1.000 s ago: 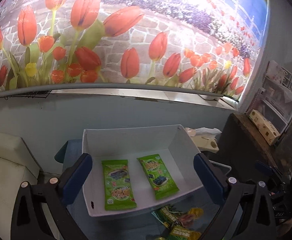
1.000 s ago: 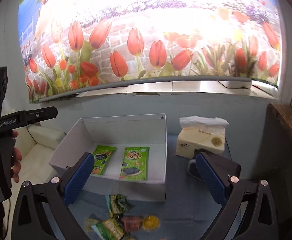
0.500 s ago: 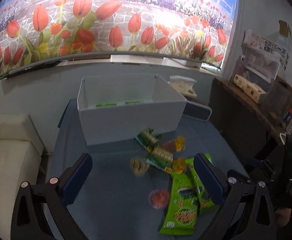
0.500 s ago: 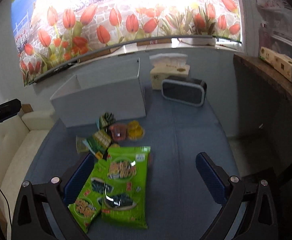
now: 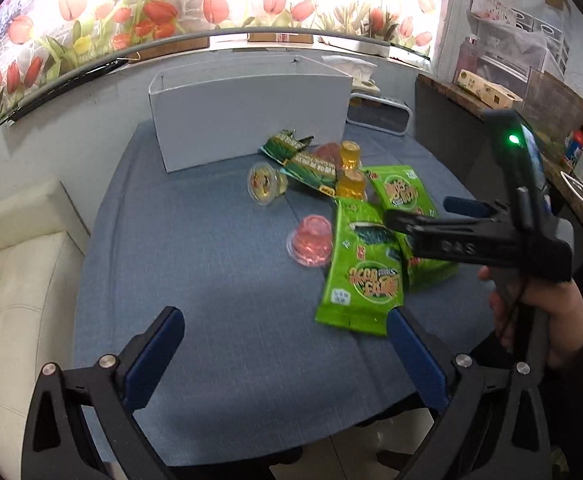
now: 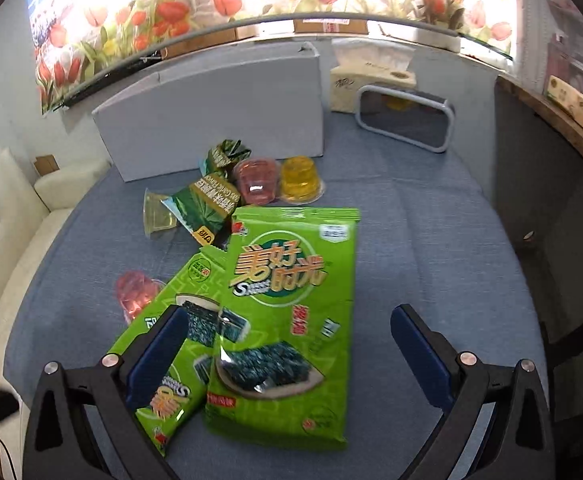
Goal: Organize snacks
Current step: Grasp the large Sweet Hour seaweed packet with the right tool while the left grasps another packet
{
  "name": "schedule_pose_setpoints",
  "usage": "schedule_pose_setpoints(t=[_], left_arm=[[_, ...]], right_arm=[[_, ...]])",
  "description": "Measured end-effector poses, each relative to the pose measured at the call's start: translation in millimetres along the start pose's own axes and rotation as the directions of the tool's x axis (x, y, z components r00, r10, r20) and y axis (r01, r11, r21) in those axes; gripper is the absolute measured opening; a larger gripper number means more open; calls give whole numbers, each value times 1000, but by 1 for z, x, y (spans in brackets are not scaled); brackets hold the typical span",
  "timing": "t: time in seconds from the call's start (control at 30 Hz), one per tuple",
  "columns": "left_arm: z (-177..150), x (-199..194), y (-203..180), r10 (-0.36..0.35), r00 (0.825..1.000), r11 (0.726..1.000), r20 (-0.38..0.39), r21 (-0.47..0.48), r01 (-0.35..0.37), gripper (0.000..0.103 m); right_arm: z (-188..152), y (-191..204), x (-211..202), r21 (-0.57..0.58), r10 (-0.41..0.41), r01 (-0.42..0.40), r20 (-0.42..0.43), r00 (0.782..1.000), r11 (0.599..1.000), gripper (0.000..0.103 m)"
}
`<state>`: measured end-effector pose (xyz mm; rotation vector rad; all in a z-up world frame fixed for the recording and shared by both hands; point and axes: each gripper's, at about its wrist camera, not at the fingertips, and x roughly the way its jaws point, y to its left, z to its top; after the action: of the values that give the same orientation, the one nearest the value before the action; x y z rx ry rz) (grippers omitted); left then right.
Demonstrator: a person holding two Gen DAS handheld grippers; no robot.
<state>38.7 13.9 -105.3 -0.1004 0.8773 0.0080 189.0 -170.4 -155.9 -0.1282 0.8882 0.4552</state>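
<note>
Right wrist view: two bright green seaweed snack packs lie flat on the blue tablecloth (image 6: pixel 431 216), the larger pack (image 6: pixel 287 320) overlapping the edge of the smaller pack (image 6: pixel 167 364) to its left. The right gripper (image 6: pixel 287 352) hangs just above them with its jaws spread wide and nothing between them; the left finger (image 6: pixel 155 352) is over the smaller pack. Beyond the packs sit a dark green packet (image 6: pixel 207 204), a red jelly cup (image 6: pixel 257 182) and a yellow jelly cup (image 6: pixel 299 180) side by side, a pale cup (image 6: pixel 157 216) on its side, and a pink jelly cup (image 6: pixel 135 292) touching the smaller pack. Behind them stands the white box (image 6: pixel 219 108), with a tissue box (image 6: pixel 367 80) and a grey-framed device (image 6: pixel 405 118) to its right.

Left wrist view: the left gripper (image 5: pixel 287 356) is released too, empty, over bare cloth near the table's front edge, with the packs just beyond its right finger. A cream sofa (image 5: pixel 15 276) stands left of the table.
</note>
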Motion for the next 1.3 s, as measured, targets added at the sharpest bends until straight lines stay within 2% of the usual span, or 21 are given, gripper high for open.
schedule_pose_setpoints(t=[0.13,0.2,0.27,0.53,0.83,0.97,1.13,1.3], left_arm=[[-4,1,-2,-21,1000,1000,-14,-7,20,103],[-6,3,-3,-21,1000,1000,-23,-5,21,103],[-5,5,-3,-22,999,1000,-24,-7,22,103],[-2,19,-8,-24,999,999,-44,21,25,103],[13,52,-35,-52,996,994,-74,88,58,103],[18,74,-49,-74,993,991,-96,109,84,103],[21,98,-57,-72,988,989,-134,119,88,103],[24,116,-68,-52,989,985,-138,158,74,103]], right_arm=[[1,5,9,-4,-7,7,-16,1000,1000,102],[1,3,15,16,6,-5,-32,999,1000,96],[1,1,21,26,9,-7,-57,998,1000,73],[2,-14,15,95,89,-84,-52,995,992,69],[0,-30,-36,61,43,-44,26,999,997,69],[-6,-47,-62,86,43,-47,52,998,995,69],[-19,-67,-90,124,40,-48,69,997,991,69],[-33,-81,-105,167,45,-57,75,996,984,69]])
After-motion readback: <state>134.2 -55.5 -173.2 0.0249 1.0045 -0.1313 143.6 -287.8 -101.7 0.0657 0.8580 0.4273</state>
